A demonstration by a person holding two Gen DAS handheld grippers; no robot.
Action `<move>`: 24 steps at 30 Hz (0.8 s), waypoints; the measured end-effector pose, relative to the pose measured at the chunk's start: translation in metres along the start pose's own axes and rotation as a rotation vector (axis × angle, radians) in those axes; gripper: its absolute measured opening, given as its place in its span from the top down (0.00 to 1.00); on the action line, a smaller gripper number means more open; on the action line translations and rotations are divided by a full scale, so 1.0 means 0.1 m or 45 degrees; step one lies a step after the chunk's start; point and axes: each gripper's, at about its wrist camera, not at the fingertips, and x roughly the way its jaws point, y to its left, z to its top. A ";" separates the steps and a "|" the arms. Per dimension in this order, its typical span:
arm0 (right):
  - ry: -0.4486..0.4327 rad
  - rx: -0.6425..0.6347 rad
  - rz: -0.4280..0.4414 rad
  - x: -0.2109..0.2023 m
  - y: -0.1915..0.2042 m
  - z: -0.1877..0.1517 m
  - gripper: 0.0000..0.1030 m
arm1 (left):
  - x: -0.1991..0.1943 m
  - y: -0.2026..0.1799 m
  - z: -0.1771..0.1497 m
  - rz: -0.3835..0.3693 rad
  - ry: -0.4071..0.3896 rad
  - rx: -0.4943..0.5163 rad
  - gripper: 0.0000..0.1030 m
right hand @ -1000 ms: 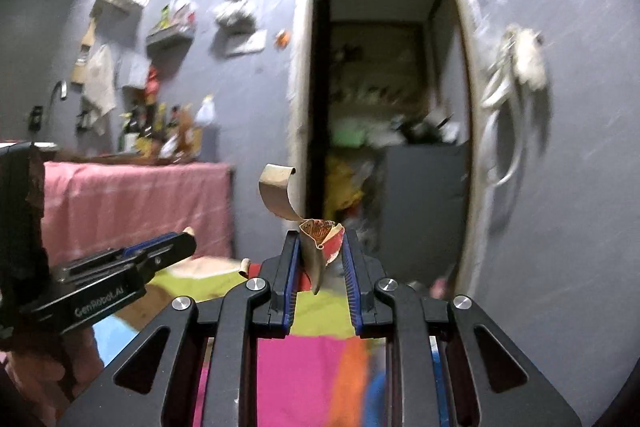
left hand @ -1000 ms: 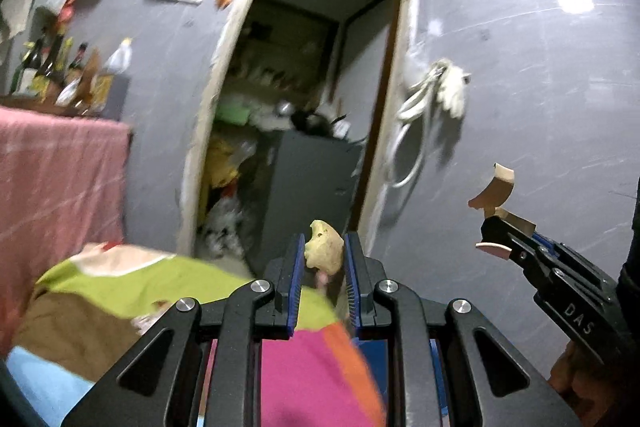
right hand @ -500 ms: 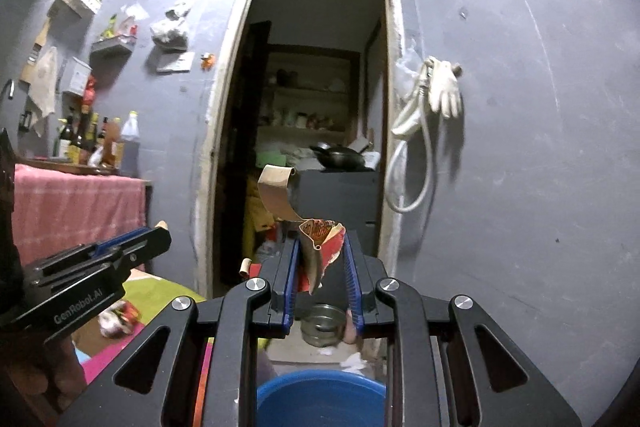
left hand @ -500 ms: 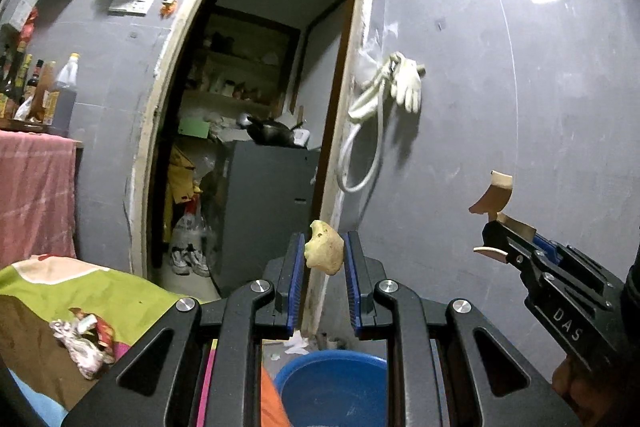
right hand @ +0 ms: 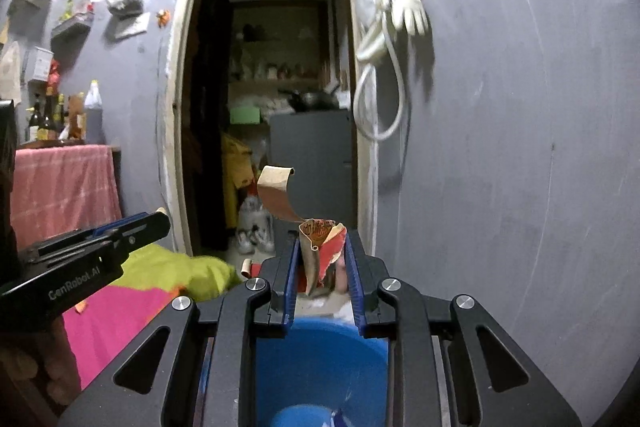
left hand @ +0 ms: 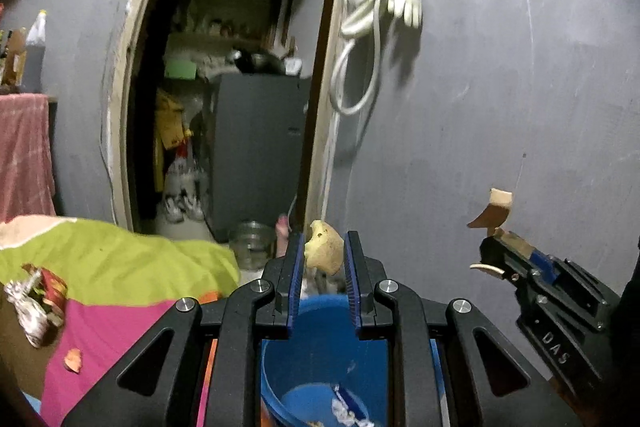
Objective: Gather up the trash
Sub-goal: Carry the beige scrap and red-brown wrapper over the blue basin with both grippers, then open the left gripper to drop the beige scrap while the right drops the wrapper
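Above a blue bucket (left hand: 320,359), the left gripper (left hand: 323,254) pinches a yellowish scrap (left hand: 324,251) and the right gripper (right hand: 322,259) a curled wrapper (right hand: 320,247), which could drift past the rim on release.

A doorway (right hand: 276,87) opens in the grey wall (right hand: 500,147). Right of it a white hose (right hand: 380,83) and a glove (right hand: 408,7) hang from the wall. Through it stands a dark cabinet (right hand: 312,163), with shoes (left hand: 180,203) on the floor beside that. Left of the doorway, bottles (right hand: 64,115) stand above a pink cloth (right hand: 60,187), and a bright blanket (left hand: 120,267) lies below.
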 end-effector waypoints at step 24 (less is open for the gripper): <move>0.346 0.184 0.042 0.52 -0.28 -0.56 0.70 | 0.68 0.20 -0.51 -0.082 0.408 -0.121 0.73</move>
